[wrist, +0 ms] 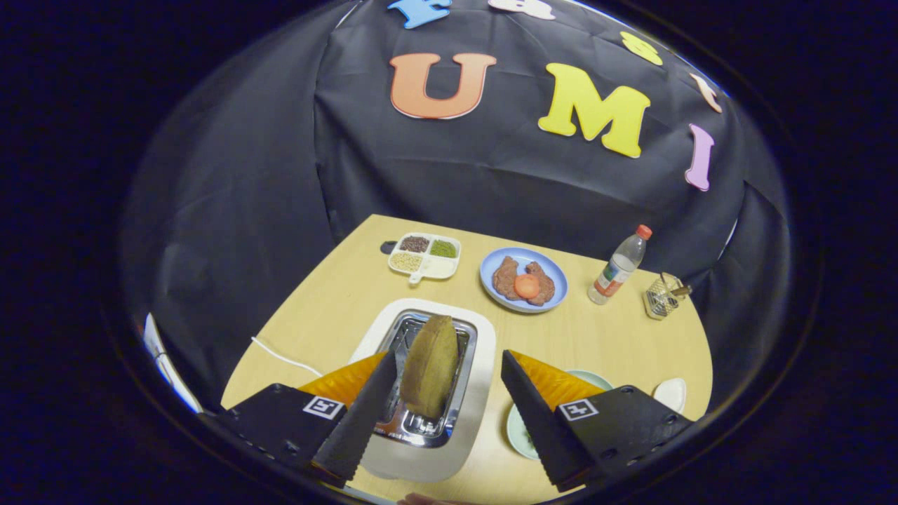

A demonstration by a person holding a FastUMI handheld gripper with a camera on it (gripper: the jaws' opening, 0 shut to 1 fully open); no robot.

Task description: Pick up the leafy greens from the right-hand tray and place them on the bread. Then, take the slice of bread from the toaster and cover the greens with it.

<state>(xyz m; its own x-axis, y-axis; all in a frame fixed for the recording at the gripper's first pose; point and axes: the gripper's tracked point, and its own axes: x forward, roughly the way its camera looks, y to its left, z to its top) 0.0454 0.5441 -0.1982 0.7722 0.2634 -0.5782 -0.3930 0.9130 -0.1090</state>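
- Gripper view: tongs (443,410) spread wide and released, their black fingers (361,414) straddling the toaster (477,393).
- Bread slice (429,365) stands upright in the slot, close by the left finger, apart from the right.
- Pale green tray (518,428) lies half hidden behind the right finger; its greens are barely visible.
- Risk: closing off-centre could tip or jam the slice, or nudge the toaster across the bench (617,337).

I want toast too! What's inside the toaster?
A brown slice of bread stands upright in the toaster slot, between the open gripper fingers, neither touching it. Its bottom end is hidden down in the slot.
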